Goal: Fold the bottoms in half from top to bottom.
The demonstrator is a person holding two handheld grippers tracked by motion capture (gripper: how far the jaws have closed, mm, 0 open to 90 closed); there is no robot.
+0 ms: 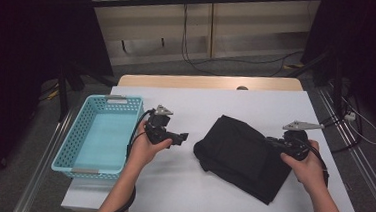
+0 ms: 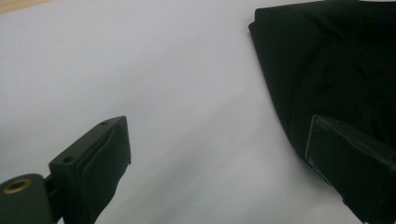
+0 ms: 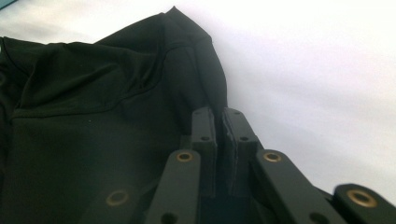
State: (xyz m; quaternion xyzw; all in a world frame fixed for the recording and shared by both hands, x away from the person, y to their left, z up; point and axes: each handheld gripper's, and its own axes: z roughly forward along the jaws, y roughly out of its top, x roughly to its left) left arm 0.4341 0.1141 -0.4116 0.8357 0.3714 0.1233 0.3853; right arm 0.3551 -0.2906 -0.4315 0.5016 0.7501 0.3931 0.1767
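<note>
The fingers (image 3: 205, 135) of the right gripper (image 3: 218, 140) are seen pressed almost together at the lower centre of the right gripper view, with a fold of the black cloth (image 3: 102, 140) pinched between them. The cloth is spread across the left half of that view, and one corner of it is raised to a peak near the top centre.

In the high view, the black cloth (image 1: 245, 157) is found right of centre on the white table (image 1: 185, 181), loosely folded and lying flat. Its right edge is met by the right gripper (image 1: 273, 142), which is held in the right hand (image 1: 307, 164) at the right of the frame, with a grey plate on top.

The left gripper (image 1: 184, 136) is seen just left of centre in the high view, held in the left hand (image 1: 145, 148) and pointed toward the cloth, a strip of bare table lying between them. In the left gripper view its fingers (image 2: 100, 163) are shown wide apart at the lower left and lower right corners, with nothing between them but white table; the cloth (image 2: 327, 65) is seen at the upper right, behind the right-hand finger.

A light blue plastic basket (image 1: 81, 133) with a perforated wall is placed at the left side of the table, just beside the left hand. Beyond the table's far edge, a dim floor with cables (image 1: 190, 51) is visible.
</note>
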